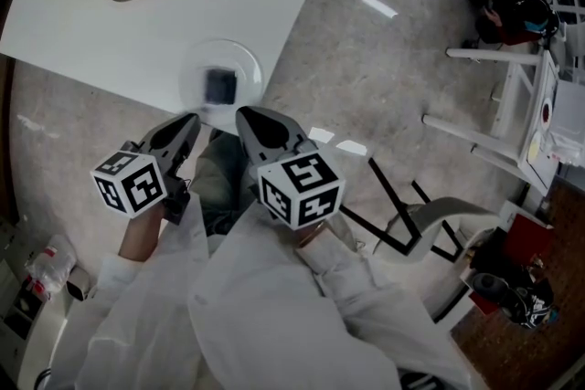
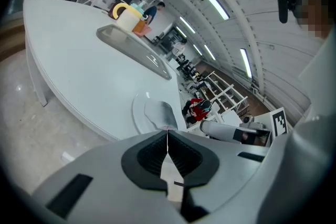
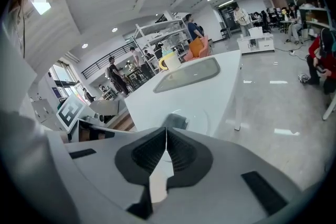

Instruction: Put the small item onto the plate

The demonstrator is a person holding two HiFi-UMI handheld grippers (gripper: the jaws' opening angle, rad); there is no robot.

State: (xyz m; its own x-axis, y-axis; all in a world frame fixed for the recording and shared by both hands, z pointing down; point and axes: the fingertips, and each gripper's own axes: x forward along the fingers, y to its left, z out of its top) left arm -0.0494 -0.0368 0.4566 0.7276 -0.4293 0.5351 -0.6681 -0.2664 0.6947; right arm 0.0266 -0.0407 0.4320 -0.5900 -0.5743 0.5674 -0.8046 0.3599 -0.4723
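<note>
Head view: small dark item [image 1: 219, 86] sitting on clear plate [image 1: 247, 59] at worktop [image 1: 82, 23] edge. Left gripper [image 1: 190, 121] and right gripper [image 1: 243, 116] hovering side by side near plate.

Left gripper view: fingers [image 2: 148, 152] pressing together, holding nothing.

Right gripper view: fingers [image 3: 181, 153] meeting likewise, empty. Item lying on plate beyond tips.

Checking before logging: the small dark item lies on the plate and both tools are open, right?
No: both are shut, empty. The left gripper view shows the left tool closed, the right gripper view the right tool. The small dark item does lie on the plate.
</note>
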